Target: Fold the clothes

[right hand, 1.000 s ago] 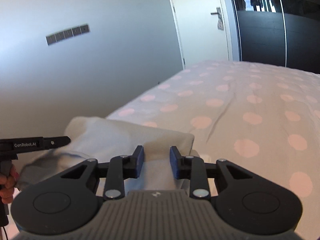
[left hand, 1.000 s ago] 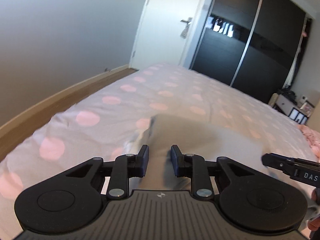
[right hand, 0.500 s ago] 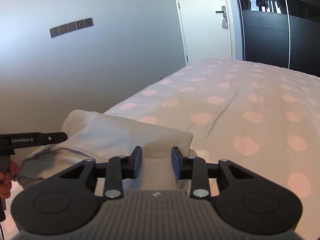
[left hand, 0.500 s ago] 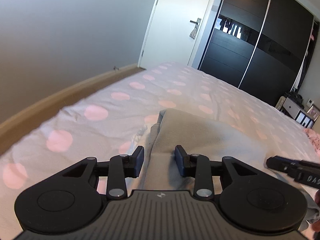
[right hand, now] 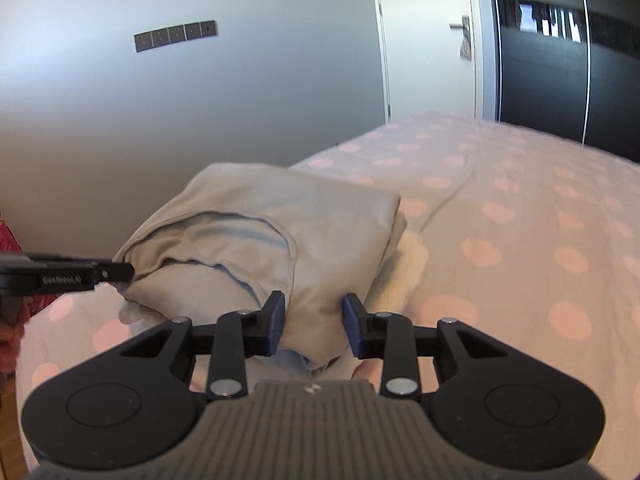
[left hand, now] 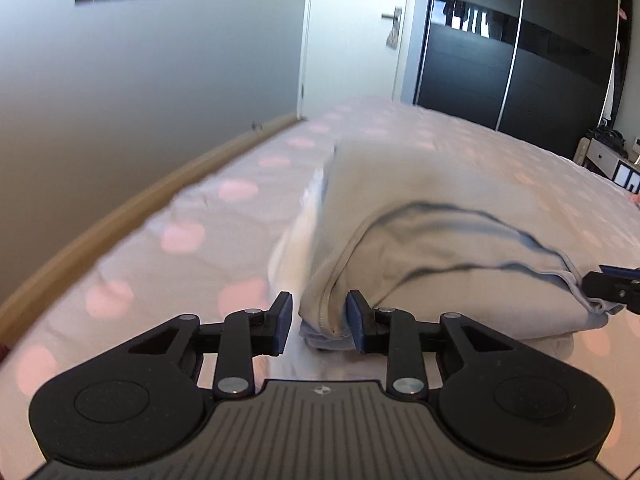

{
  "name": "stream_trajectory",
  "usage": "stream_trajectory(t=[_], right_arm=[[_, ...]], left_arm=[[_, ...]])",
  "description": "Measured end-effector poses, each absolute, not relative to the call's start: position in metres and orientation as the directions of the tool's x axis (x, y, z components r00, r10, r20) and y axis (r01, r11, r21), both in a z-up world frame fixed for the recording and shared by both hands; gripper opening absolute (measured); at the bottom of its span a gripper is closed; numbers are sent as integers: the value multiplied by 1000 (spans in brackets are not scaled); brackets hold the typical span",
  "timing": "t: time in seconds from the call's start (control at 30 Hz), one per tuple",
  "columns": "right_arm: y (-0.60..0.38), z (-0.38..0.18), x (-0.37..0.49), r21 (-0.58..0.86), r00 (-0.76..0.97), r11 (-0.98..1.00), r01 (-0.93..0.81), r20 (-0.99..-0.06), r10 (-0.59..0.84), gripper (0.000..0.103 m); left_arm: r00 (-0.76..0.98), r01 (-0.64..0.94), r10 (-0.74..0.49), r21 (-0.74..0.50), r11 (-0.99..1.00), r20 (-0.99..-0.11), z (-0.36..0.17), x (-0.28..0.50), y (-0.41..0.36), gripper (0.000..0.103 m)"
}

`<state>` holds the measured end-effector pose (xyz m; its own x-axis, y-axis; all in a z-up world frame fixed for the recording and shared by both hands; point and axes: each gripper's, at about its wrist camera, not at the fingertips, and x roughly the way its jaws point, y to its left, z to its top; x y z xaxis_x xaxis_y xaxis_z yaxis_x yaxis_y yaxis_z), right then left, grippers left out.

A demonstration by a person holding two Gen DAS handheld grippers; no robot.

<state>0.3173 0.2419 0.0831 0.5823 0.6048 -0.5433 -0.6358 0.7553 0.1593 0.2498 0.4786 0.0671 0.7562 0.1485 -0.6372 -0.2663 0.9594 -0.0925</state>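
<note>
Fig.: both tongs on one folded garment, mid-carry over the bed.

Garment: beige-grey w/ pale blue lining, already folded into a thick bundle, lying on the polka-dot bedspread near the bed's edge; a white layer shows under its far side.

L gripper: my jaws are closing, w/ the near corner of the bundle between them. Right pad touches cloth; left pad shows a sliver of gap, so grip looks loose.

R gripper: jaws also closing, a fat fold of the same garment between them; cloth fills most of the gap, but I can't tell if both pads press firmly.

Each view shows the other tong's tip at the bundle's opposite end.

How to do it well (my judgement): squeeze both tongs fully before lifting further, else the thick fold slips out. Keep both hands level and move them together, so layers stay stacked. Watch the blue hem – it bulges and could spill open. Set down flat, then release.

Writing: "GenRobot.AI" reads on the L tong's side in the right wrist view. No garment label visible.
</note>
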Motion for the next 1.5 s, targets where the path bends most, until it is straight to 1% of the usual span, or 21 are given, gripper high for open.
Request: stream_trajectory(t=[0.1, 0.2, 0.33, 0.43, 0.53, 0.6, 0.63, 0.7, 0.83, 0.87, 0.97, 1.0, 1.1, 1.17, 1.2, 1.27, 1.4, 1.5], right_arm=[[244, 83, 318, 158, 579, 753, -639, -546, 606, 38], [235, 95, 314, 167, 591, 751, -639, -517, 619, 38], [206, 107, 304, 144, 626, 760, -634, -481, 613, 42], [175, 107, 296, 130, 649, 784, -607, -488, 583, 43], [138, 104, 285, 108, 668, 813, -573, -514, 539, 45], [114, 103, 276, 84, 682, 834, -546, -534, 500, 46], [101, 103, 271, 72, 690, 844, -531, -542, 480, 46], [76, 105, 260, 50, 705, 864, -500, -556, 440, 46], [25, 120, 234, 15, 732, 893, -449, -568, 377, 48], [12, 124, 225, 6, 738, 897, -442, -565, 368, 50], [-25, 138, 197, -14, 758, 903, -429, -550, 352, 54], [-37, 143, 187, -17, 765, 906, -423, -543, 347, 56], [-74, 154, 157, -24, 784, 914, -406, -523, 335, 58], [-97, 160, 136, -36, 799, 920, -389, -510, 318, 62], [-108, 161, 125, -39, 805, 924, -381, -506, 311, 64], [-130, 162, 103, -32, 814, 932, -361, -499, 298, 68], [-169, 150, 57, -23, 823, 947, -321, -502, 267, 75], [-188, 127, 20, -39, 822, 956, -291, -522, 229, 80]], left_arm=[[748, -267, 154, -80, 960, -646, 61, 254, 478, 27], [769, -263, 164, -72, 962, -617, 72, 249, 477, 28], [799, -239, 141, -93, 967, -585, 93, 236, 477, 29], [807, -229, 128, -105, 968, -577, 104, 229, 471, 29], [821, -185, 115, -70, 980, -560, 116, 220, 446, 29], [826, -145, 96, -45, 988, -556, 125, 211, 423, 30], [829, -126, 86, -34, 992, -552, 130, 206, 410, 32], [838, -96, 77, -8, 995, -540, 141, 194, 380, 41], [859, -43, 77, 77, 996, -507, 167, 172, 315, 43], [860, -26, 69, 90, 996, -505, 175, 167, 298, 47], [870, 30, 16, 86, 996, -493, 197, 153, 250, 51], [874, 43, 6, 91, 995, -486, 204, 147, 232, 56], [894, 85, -18, 130, 988, -447, 219, 127, 181, 62], [903, 121, -50, 139, 983, -428, 223, 111, 149, 68], [905, 136, -68, 135, 981, -420, 225, 103, 134, 71], [912, 160, -98, 124, 979, -398, 223, 88, 107, 76], [904, 192, -123, 132, 972, -409, 202, 63, 59, 79], [898, 160, -102, 103, 982, -428, 180, 46, 32, 80]])
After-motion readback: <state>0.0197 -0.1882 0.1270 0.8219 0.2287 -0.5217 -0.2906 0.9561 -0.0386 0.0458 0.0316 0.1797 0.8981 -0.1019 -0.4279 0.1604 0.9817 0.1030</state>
